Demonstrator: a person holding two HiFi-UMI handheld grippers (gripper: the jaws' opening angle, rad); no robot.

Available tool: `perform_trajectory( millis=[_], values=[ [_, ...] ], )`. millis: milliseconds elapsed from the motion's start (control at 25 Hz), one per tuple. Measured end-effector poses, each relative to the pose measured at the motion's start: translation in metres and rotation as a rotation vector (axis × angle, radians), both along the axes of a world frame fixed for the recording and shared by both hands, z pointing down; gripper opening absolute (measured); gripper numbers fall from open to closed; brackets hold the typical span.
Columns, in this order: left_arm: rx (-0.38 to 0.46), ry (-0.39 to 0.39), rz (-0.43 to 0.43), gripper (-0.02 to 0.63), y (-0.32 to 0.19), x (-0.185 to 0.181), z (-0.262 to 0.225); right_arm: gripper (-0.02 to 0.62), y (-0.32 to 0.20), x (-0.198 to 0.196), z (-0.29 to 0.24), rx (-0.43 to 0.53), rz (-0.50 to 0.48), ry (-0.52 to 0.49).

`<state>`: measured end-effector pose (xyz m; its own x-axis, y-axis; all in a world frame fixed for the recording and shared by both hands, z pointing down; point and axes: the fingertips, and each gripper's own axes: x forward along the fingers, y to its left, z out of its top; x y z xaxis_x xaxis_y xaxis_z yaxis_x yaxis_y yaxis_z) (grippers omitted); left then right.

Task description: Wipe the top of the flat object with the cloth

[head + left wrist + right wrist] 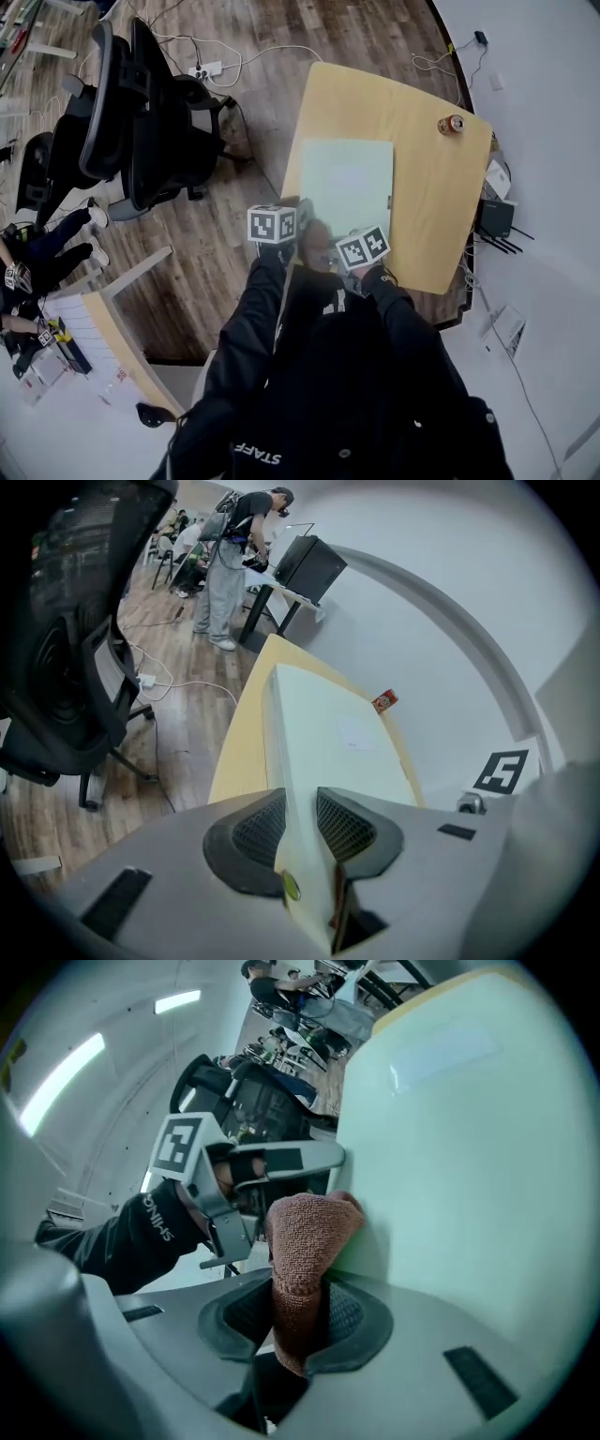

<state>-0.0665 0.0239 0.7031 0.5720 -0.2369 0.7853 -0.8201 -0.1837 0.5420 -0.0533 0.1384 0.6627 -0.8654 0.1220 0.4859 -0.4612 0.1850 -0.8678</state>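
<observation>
The board (347, 183) is showing as a pale green rectangle, plain and smooth, with a faint paler patch near its middle in the left gripper view. Its side edge is looking cream there, so it is a slab with a little thickness and not a sheet. It is lying flat on the yellow wooden counter (431, 216), on the half of the counter nearer to the person and close to the counter's left edge. An orange can (451, 124) is standing well apart from it, at the far right corner.

The longer side of the board seems to be running away from the person, toward the far edge of the counter, and its near end is pointing at the person's body.

The left tongs (300, 832) are closing on the near edge of the board, one jaw on each face, with the slab passing straight between them. The right tongs (298, 1312) are gripping a reddish-brown cloth (305, 1232) of looped towel fabric. The cloth is sticking up out of the jaws as a rounded bundle, and its top is touching the green surface close to the near end.

Both arms, in black sleeves (248, 319), are reaching forward from the body with the two hands close together. The left one's marker cube (272, 223) is sitting just beside the right one's, above the near end of the board. A black office chair (141, 112) is standing on the wooden floor (244, 253) to the left.
</observation>
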Motion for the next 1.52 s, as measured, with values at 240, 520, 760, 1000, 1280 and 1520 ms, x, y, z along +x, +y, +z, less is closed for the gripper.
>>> perform_trajectory(
  millis=[240, 520, 760, 1000, 1280, 1520],
  values=[
    [0.002, -0.002, 0.003, 0.117, 0.001, -0.003, 0.001, 0.104, 0.002, 0.016, 0.009, 0.004, -0.001, 0.049],
    [0.001, -0.01, 0.007, 0.117, 0.0, -0.002, 0.0, 0.104, -0.001, 0.061, 0.012, 0.013, 0.043, 0.099],
    [-0.002, -0.035, 0.007, 0.117, 0.002, -0.003, 0.001, 0.104, 0.001, 0.112, 0.014, 0.021, 0.084, 0.146],
    [0.001, -0.051, -0.009, 0.117, 0.002, -0.001, -0.001, 0.104, 0.003, 0.158, 0.014, 0.038, 0.117, 0.191],
    [0.032, -0.115, -0.026, 0.116, 0.0, -0.003, -0.009, 0.104, -0.011, 0.193, -0.008, 0.134, 0.173, 0.206],
    [0.228, -0.12, -0.098, 0.115, -0.008, 0.012, -0.076, 0.104, -0.063, 0.196, -0.101, 0.45, 0.259, 0.166]
  ],
)
